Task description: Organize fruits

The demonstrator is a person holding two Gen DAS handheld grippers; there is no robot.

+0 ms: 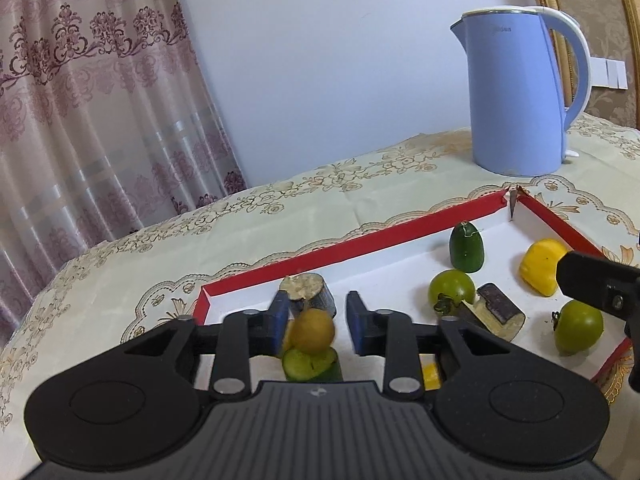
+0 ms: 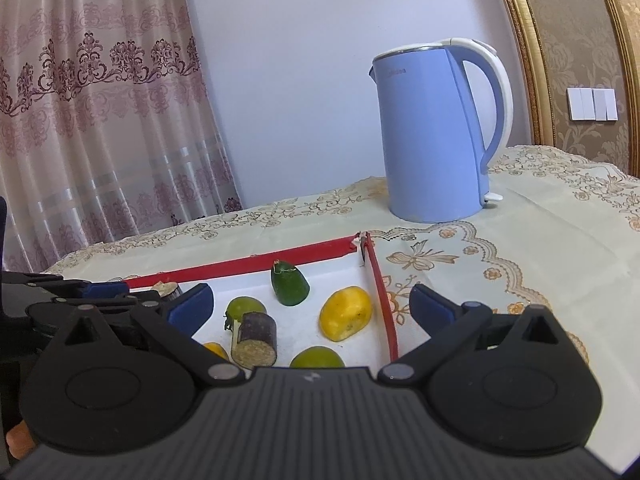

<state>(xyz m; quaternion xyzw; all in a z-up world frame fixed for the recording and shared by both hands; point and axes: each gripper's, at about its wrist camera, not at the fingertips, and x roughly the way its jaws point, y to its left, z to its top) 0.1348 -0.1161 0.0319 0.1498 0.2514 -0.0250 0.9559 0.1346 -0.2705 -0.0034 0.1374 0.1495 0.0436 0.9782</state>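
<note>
Two blue pads of the left gripper [image 1: 318, 322] stand parted — small yellow fruit [image 1: 314, 330] between them, unclamped.

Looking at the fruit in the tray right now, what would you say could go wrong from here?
1. The yellow fruit between the left tool's parted fingers sits atop a green piece; it may roll off.
2. The sugarcane chunk stands right behind; pushing forward could topple it.
3. The right tool hangs open over the tray's red rim and might snag it.

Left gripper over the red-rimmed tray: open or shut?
Open. The left gripper has a blurred round yellow fruit between its blue pads, with a gap on the right.
</note>
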